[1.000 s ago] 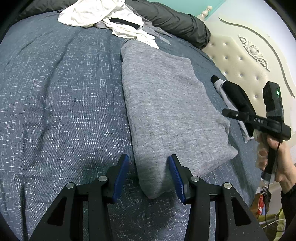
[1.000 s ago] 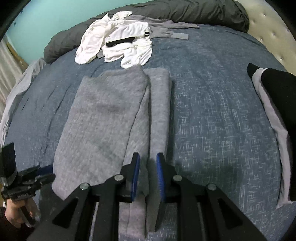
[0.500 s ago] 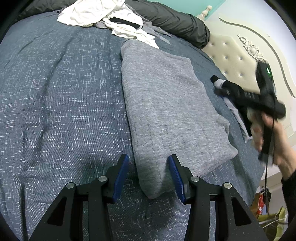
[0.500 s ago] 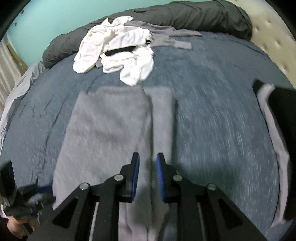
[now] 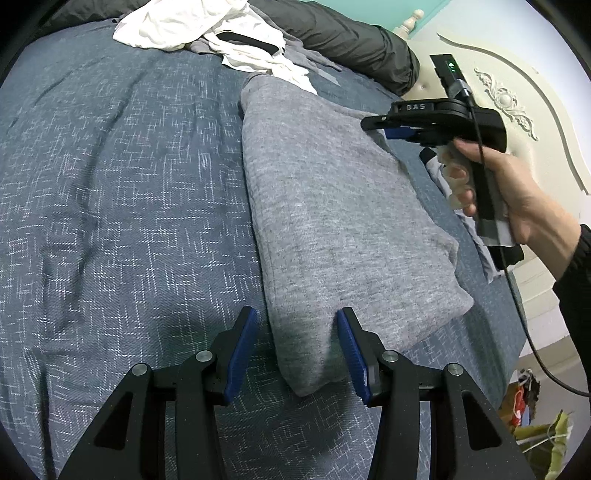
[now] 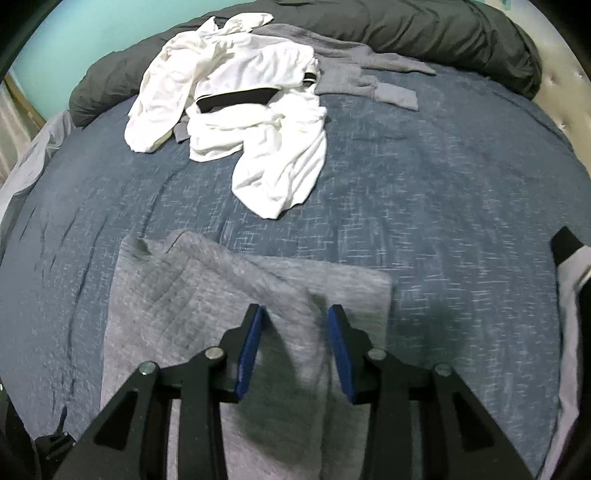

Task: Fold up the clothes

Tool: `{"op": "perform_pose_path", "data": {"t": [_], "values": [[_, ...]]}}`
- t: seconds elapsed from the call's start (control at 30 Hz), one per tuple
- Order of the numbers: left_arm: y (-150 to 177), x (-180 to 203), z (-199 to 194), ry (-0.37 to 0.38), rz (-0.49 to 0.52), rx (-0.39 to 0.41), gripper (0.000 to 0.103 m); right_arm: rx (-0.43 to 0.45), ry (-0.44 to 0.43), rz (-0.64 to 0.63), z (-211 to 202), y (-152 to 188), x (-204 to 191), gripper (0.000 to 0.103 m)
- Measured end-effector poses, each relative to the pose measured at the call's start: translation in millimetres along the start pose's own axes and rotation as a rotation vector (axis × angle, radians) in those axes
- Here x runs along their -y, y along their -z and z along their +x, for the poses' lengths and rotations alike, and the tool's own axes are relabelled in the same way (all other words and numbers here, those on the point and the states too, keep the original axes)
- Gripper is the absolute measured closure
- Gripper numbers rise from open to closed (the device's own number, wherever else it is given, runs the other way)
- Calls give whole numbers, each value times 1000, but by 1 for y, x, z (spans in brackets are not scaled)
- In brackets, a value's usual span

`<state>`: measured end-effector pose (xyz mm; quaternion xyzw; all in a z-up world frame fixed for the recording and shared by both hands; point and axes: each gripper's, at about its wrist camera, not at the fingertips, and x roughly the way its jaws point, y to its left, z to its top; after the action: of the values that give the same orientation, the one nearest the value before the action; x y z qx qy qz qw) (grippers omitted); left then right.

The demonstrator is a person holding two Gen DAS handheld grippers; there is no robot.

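A grey garment lies folded into a long strip on the blue bedspread. My left gripper straddles its near corner. Its jaws are opening; the right pad sits against the cloth and the left pad stands clear of it. My right gripper, held in a person's hand, hovers over the strip's far right edge. In the right wrist view the right gripper has its jaws apart above the garment's far end, with cloth below the gap. Those jaws are closing.
A heap of white clothes lies beyond the strip, against a dark rolled duvet. A black and grey garment lies at the right. The cream headboard bounds that side.
The right gripper has travelled along the grey strip from its near end to its far end, and its jaws stand wider. The left gripper has stayed at the near corner.
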<state>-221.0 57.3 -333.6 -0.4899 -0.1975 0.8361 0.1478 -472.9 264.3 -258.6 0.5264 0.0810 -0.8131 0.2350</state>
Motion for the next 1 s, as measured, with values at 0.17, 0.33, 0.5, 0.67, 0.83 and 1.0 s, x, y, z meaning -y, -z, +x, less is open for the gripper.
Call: {"op": "perform_pose_path", "data": {"t": [0.17,0.33,0.5,0.67,0.83,1.0], "values": [[3,2,-1,-7,11,12,50,69,21,64,-6,-7,15,94],[5,5,2,-3,22,7,50,47,18,146,2,-12,33,95],[6,4,1,0,19,2,50,43,3,187,7,-12,40,92],[7,3,-1,-4,19,2,50,151,46,121,-24,-12,33,87],[8,2,-4,-9,21,3,50,120,-26,7,-30,2,1,87],[8,2,-4,-10,21,3,50,58,17,-12,-7,20,-6,87]]}}
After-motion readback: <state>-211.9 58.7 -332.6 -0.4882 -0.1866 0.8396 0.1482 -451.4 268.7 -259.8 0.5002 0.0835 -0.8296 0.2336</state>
